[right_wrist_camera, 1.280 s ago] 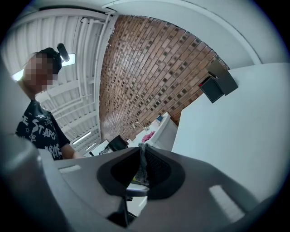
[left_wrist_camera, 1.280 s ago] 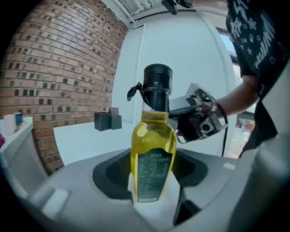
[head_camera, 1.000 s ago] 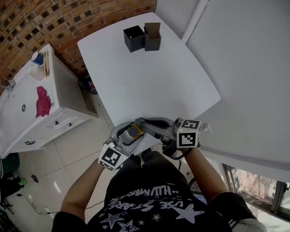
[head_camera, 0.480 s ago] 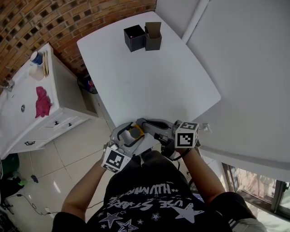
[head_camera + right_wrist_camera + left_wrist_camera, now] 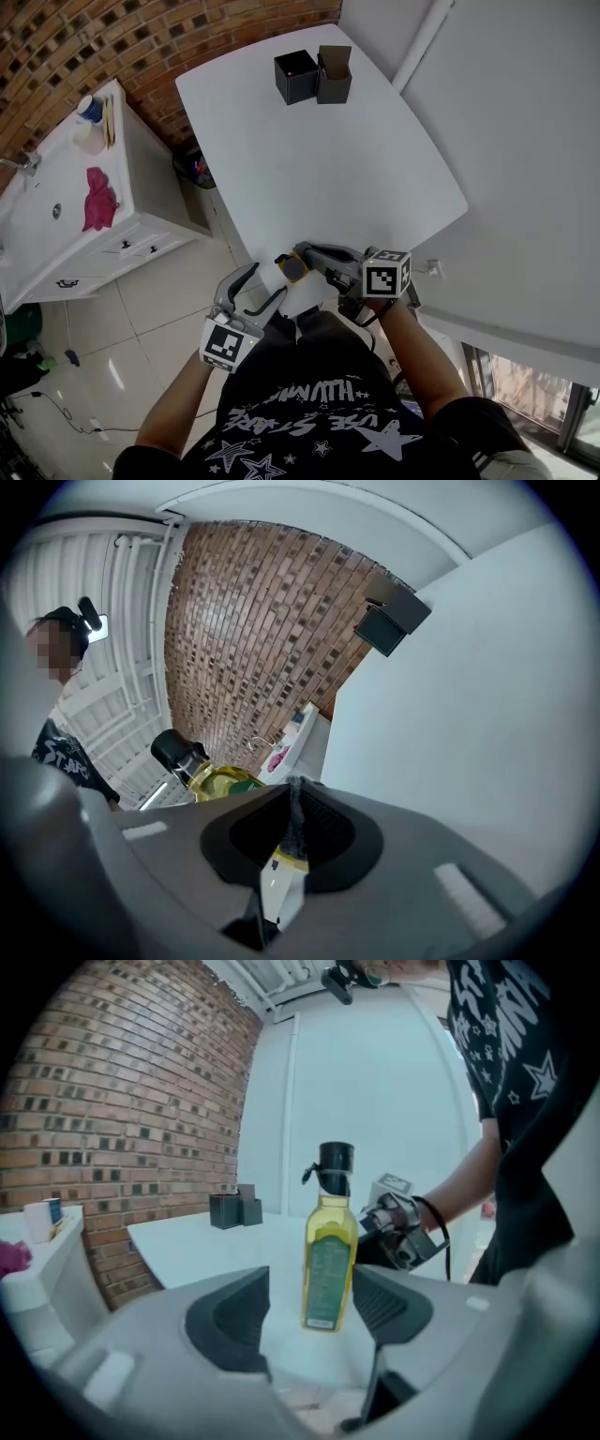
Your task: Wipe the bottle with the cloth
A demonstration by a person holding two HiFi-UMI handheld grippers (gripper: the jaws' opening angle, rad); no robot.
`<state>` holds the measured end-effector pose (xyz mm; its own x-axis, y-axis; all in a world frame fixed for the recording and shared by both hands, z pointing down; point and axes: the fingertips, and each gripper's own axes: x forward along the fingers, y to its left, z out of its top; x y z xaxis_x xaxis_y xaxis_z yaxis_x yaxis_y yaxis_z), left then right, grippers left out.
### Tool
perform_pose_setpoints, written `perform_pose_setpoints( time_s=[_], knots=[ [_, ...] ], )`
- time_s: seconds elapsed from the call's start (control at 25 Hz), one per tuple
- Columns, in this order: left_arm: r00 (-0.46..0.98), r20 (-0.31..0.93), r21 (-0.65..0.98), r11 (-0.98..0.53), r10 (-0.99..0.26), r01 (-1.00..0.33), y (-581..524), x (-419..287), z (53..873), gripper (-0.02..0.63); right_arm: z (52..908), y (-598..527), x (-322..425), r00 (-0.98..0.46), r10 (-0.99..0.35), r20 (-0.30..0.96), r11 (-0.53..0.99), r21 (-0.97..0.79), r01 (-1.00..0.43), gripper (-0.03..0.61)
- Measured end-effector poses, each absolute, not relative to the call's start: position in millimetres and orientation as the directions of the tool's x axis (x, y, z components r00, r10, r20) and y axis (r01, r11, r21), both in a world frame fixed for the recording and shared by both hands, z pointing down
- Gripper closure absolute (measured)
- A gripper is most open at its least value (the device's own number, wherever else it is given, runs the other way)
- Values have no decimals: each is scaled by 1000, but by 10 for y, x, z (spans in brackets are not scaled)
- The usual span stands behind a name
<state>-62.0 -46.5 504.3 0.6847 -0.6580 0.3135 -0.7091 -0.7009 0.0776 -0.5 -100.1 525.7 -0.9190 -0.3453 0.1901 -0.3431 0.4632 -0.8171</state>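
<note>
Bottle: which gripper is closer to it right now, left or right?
Right. The right gripper is shut on the bottle; the left gripper, its jaws just having opened further, stands off to one side, the bottle beyond them, untouched.

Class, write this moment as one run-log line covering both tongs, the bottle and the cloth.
left tongs: just opening, empty | right tongs: shut on bottle | cloth: on cabinet, untouched

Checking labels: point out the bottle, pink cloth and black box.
bottle [image 5: 327,1269], left gripper view, on its label.
pink cloth [image 5: 97,199], head view, its middle.
black box [image 5: 296,75], head view, its top.
</note>
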Motion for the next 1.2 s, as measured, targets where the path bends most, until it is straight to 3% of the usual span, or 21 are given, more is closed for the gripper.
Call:
perform_pose_setpoints(
  time_s=[0.56,0.84,0.96,1.08,1.2],
  knots=[
    [456,272,150,-431,-848,-890,-541,-1269,4834,362,5561,-1019,-59,-903,-306,301,492,-762,-421,543],
    [380,249,131,-358,-891,-924,-610,-1432,4709,435,5703,-1039,-62,-857,-306,414,515,-685,-515,543],
    [325,239,98,-311,-915,-945,-657,-1504,4633,489,5635,-1130,35,-805,-373,462,538,-599,-593,543],
    [246,206,68,-237,-947,-969,-718,-1621,4485,609,5261,-1300,220,-740,-511,438,564,-479,-673,543],
    [235,156,95,-222,-959,-970,-765,-1648,4314,609,4702,-1421,375,-673,-643,367,591,-320,-740,543]
  ],
)
